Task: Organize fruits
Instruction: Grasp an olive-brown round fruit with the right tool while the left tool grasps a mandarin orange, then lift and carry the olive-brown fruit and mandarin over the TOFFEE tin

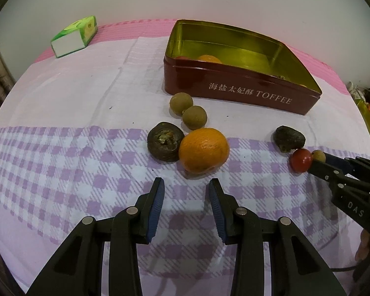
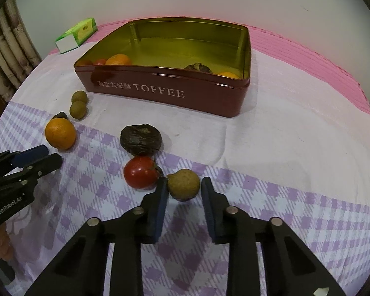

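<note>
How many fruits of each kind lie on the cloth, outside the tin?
Orange: 1
Tan round fruits: 3
Dark wrinkled fruits: 2
Red tomato: 1
Total: 7

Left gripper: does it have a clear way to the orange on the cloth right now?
Probably yes. The left gripper is open and the orange lies just ahead of its fingertips, slightly to the right, with bare cloth between. A dark fruit touches the orange's left side and may get nudged.
</note>
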`<move>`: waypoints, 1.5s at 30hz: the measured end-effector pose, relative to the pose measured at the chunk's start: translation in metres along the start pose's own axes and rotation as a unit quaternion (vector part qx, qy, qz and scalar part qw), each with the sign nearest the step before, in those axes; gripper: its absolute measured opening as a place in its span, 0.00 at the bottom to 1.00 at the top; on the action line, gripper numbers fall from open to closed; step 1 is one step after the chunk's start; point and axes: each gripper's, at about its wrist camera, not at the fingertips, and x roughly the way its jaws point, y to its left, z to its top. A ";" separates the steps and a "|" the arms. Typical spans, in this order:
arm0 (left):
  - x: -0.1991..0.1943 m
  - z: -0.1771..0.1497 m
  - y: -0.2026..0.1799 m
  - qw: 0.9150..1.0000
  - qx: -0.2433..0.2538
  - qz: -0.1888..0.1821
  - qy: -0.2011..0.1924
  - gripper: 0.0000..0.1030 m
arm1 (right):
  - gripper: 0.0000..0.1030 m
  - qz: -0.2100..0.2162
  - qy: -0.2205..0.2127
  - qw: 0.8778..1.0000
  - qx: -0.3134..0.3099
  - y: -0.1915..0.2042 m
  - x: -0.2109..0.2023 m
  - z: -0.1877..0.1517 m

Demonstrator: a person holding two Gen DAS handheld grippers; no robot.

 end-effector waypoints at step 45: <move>0.049 0.074 -0.026 0.999 0.031 0.021 0.000 0.40 | 0.24 0.014 -0.004 1.000 0.018 -0.010 -0.005 -0.011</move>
